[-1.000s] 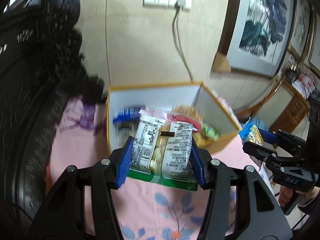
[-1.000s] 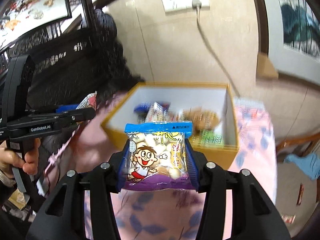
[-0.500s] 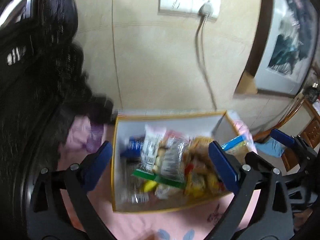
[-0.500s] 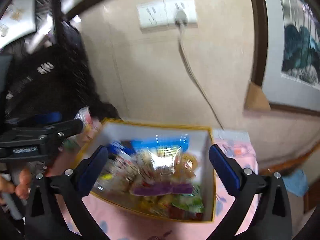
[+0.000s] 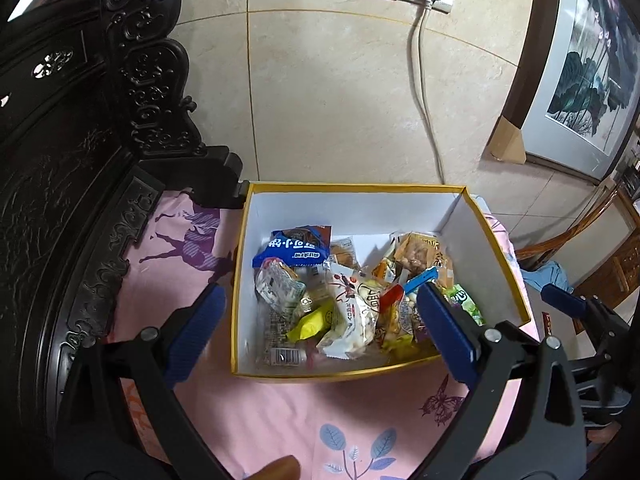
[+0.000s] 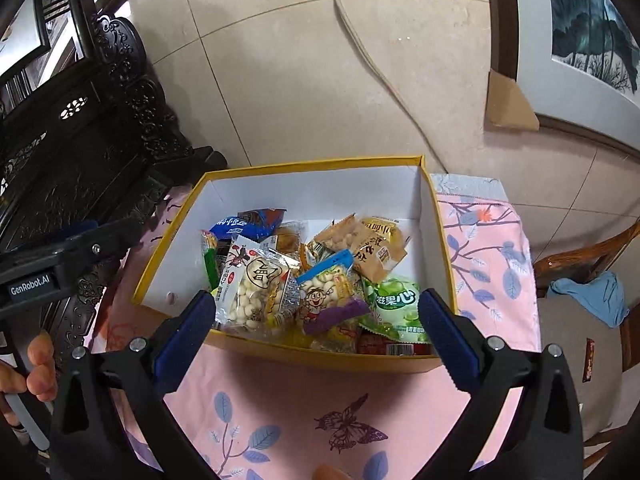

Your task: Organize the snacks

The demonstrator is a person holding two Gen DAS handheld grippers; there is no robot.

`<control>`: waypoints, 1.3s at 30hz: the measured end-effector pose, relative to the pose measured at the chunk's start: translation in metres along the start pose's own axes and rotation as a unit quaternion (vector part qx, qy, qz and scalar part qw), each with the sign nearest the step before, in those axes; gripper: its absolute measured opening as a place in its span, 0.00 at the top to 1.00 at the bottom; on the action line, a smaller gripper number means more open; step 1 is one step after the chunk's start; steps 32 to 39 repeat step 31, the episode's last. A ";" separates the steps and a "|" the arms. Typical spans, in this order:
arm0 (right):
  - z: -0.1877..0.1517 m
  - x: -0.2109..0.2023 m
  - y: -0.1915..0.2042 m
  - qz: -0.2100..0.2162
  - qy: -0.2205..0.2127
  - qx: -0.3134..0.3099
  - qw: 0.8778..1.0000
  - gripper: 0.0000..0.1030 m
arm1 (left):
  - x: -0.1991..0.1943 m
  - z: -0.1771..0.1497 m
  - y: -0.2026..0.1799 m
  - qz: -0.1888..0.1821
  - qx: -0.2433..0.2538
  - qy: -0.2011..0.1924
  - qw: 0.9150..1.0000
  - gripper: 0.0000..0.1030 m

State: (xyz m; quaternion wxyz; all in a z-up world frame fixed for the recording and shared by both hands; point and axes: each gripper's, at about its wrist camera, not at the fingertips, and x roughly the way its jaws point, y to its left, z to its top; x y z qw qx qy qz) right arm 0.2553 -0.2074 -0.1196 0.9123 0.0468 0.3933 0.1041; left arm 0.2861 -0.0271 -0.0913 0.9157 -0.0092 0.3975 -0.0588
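Note:
A yellow-rimmed white box (image 5: 502, 256) (image 6: 172, 236) sits on a pink floral cloth and holds several snack packets. A clear packet of white puffs (image 5: 352, 308) (image 6: 256, 284) lies near the middle. A blue-topped cartoon packet (image 6: 328, 292) lies beside it. A blue packet (image 5: 292, 248) (image 6: 248, 222) lies at the back left. My left gripper (image 5: 320, 330) is open and empty above the box's near edge. My right gripper (image 6: 310, 328) is open and empty above the near edge too.
A dark carved wooden cabinet (image 5: 80, 140) (image 6: 100, 128) stands to the left of the box. A tiled wall with a socket and cord (image 5: 424, 80) (image 6: 372, 64) is behind. A framed picture (image 5: 580, 80) leans at the right. A wooden chair (image 6: 584, 260) stands at the right.
Both grippers opened and dropped their packets into the box: the left one a clear puff packet, the right one the cartoon packet. Both grippers now hover open over the box.

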 end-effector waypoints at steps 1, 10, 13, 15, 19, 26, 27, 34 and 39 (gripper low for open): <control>0.001 -0.002 0.001 0.000 -0.002 -0.002 1.000 0.01 | -0.001 0.000 0.000 0.000 0.001 -0.001 1.000 0.05; 0.007 -0.013 0.004 -0.003 -0.016 -0.014 1.000 0.01 | -0.009 0.004 -0.008 0.015 0.017 -0.011 1.000 0.05; 0.008 -0.013 0.005 -0.004 -0.017 -0.018 1.000 0.01 | -0.010 0.006 -0.008 0.017 0.018 -0.012 1.000 0.05; 0.009 -0.013 0.005 -0.006 -0.017 -0.018 1.000 0.01 | -0.009 0.006 -0.008 0.018 0.018 -0.012 1.000 0.05; 0.008 -0.012 0.005 -0.009 -0.016 -0.020 1.000 0.01 | -0.010 0.006 -0.007 0.017 0.018 -0.014 1.000 0.04; 0.007 -0.012 0.008 -0.010 -0.014 -0.022 1.000 0.01 | -0.010 0.006 -0.007 0.030 0.019 -0.017 0.999 0.02; 0.008 -0.012 0.008 -0.011 -0.014 -0.022 1.000 0.01 | -0.009 0.006 -0.007 0.029 0.018 -0.014 0.999 0.02; 0.008 -0.012 0.008 -0.013 -0.013 -0.022 1.000 0.01 | -0.007 0.005 -0.004 0.026 0.009 -0.008 1.000 0.02; 0.008 -0.012 0.008 -0.013 -0.013 -0.022 1.000 0.01 | -0.007 0.005 -0.004 0.026 0.009 -0.008 1.000 0.02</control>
